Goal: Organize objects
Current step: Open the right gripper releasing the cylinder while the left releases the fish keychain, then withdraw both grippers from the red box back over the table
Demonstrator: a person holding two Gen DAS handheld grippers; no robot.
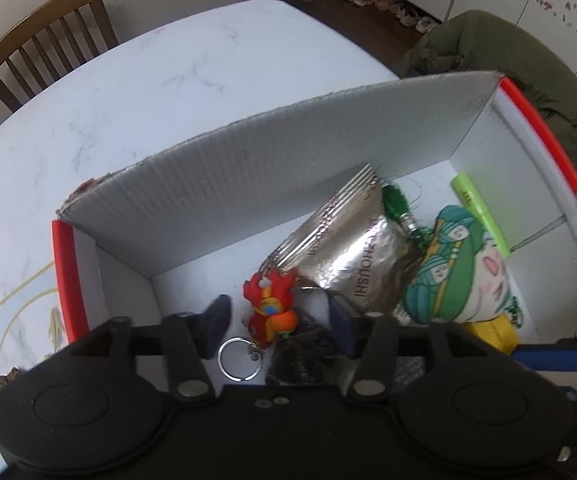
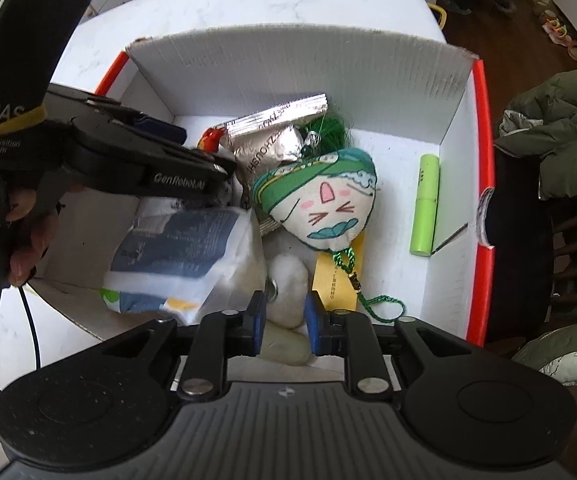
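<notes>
While poised, both grippers [image 1: 278, 326] [image 2: 285, 318] boxward.

I see free floor only at the box's [image 2: 478, 128] right side around the green tube [image 2: 426, 204]; the plush face [image 2: 320, 196], foil packet [image 2: 272, 144] and plastic bag [image 2: 184, 256] crowd its left and middle.

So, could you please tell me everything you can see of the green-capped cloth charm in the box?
The cloth charm is a stuffed, heart-shaped fabric pouch with a drawn face: squinting eyes, pink cheeks, pink nose, teal moustache, under a green and teal patterned band. A green braided cord with a small metal bead trails from its tip. It lies face-up inside the box, overlapping the silver foil packet and a yellow card. Neither tongs touch it.
</notes>
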